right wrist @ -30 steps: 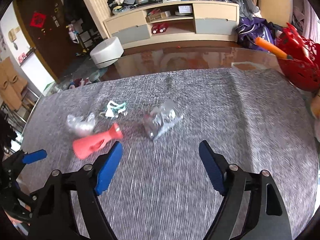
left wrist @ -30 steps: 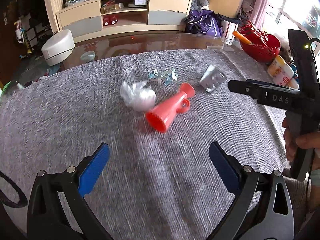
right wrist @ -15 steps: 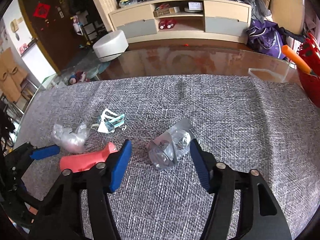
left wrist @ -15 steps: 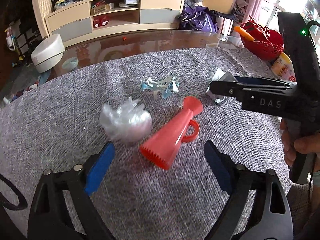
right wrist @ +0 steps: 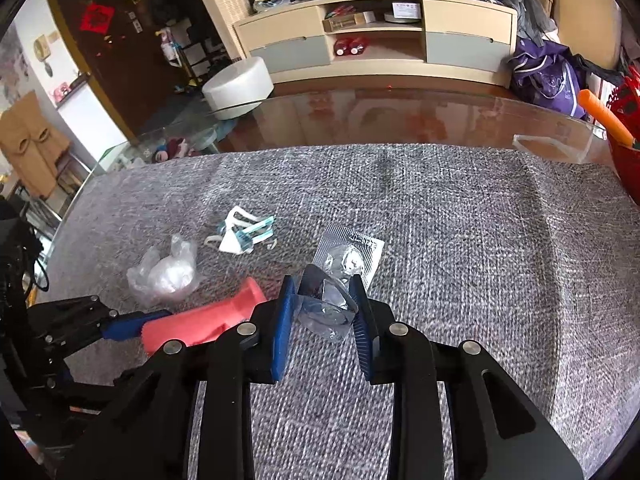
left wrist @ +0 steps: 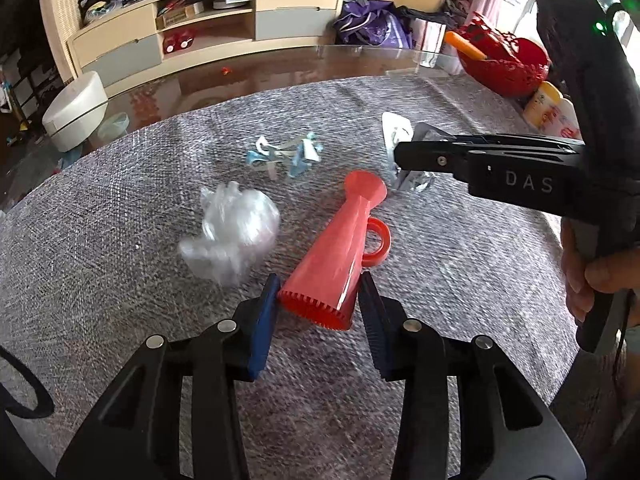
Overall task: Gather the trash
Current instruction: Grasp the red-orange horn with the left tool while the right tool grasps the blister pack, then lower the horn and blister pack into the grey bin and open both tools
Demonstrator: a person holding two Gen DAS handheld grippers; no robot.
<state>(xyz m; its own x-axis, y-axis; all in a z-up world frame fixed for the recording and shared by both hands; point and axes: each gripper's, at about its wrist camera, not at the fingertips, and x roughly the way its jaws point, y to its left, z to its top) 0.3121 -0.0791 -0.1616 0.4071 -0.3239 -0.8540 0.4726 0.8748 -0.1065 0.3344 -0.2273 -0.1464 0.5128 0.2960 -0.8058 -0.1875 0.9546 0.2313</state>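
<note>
My left jaws (left wrist: 318, 312) have just closed onto the red horn (left wrist: 340, 258), my right jaws (right wrist: 324, 312) onto the foil blister pack (right wrist: 344, 256), on the grey-clothed tabletop (right wrist: 480, 260).

The crumpled clear plastic bag (left wrist: 230, 236) is smeared with blur in the left wrist view. The right gripper (left wrist: 404, 152) hides the middle of the silvery foil blister pack (left wrist: 394, 130) there. In the right wrist view, the black gripper frame covers the wide end of the red plastic horn (right wrist: 208, 322), and the picture's edge cuts off the red openwork basket (right wrist: 624, 148).
</note>
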